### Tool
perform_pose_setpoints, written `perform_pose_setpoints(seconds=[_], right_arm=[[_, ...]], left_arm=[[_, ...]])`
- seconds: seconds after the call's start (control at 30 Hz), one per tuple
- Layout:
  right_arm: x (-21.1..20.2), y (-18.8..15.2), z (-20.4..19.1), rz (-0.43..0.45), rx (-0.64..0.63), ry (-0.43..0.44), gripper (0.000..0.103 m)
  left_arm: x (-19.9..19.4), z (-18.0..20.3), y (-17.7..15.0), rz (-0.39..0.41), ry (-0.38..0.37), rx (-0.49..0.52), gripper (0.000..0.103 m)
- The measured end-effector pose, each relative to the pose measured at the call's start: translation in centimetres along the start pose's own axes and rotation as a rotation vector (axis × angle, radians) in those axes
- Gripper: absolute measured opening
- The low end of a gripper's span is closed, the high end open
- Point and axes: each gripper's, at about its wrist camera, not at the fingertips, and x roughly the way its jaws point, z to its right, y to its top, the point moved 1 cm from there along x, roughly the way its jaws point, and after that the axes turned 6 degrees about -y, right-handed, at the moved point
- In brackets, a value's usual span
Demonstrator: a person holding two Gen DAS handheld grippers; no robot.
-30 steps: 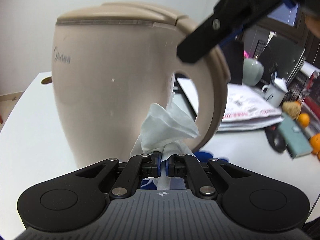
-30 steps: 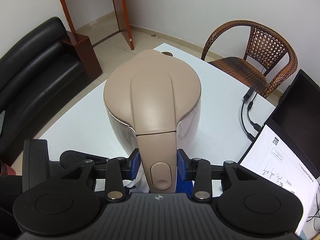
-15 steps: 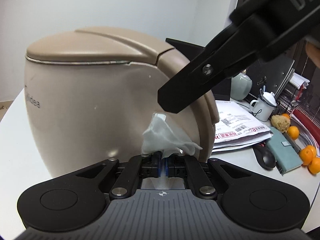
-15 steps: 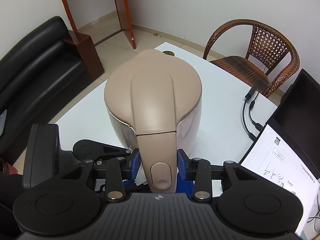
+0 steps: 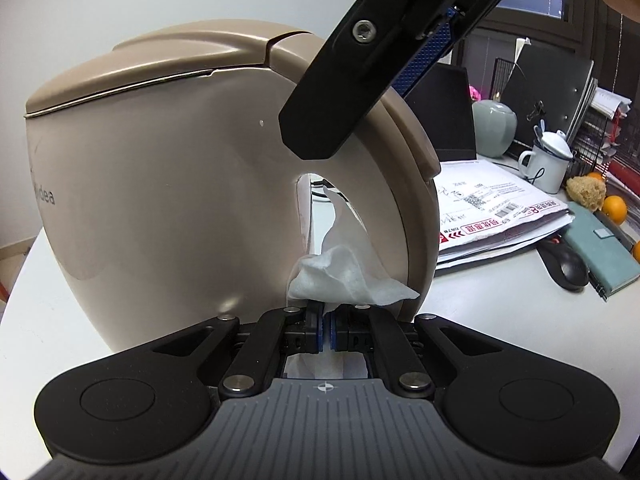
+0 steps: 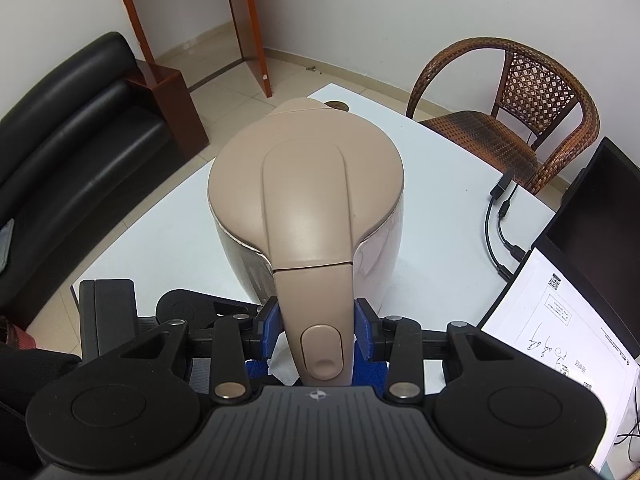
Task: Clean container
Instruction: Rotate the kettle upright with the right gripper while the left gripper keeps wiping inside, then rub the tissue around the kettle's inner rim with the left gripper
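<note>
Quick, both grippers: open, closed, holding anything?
Left gripper: closed on the white wipe.
Right gripper: closed on the kettle handle.

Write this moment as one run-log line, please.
left gripper: shut on wipe, at kettle base | right gripper: shut on kettle handle | lid: closed

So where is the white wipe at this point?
In the left wrist view the white wipe sits low and centre, pinched in the left gripper and bunched against the kettle just below the handle opening; the right gripper clamps the handle above.
</note>
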Motion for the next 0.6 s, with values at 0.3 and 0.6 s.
perform_pose_setpoints(seconds=[0.3,0.6], right_arm=[[0.09,-0.03,0.26,0.0,-0.002,0.001,0.04],[0.28,-0.1,0.52,0.001,-0.003,0.005,0.04]], left_arm=[[-0.57,-0.1,0.35,-0.033,0.009,0.008,0.004],[-0.92,-0.22,0.69,-0.057,0.009,0.019,0.004]])
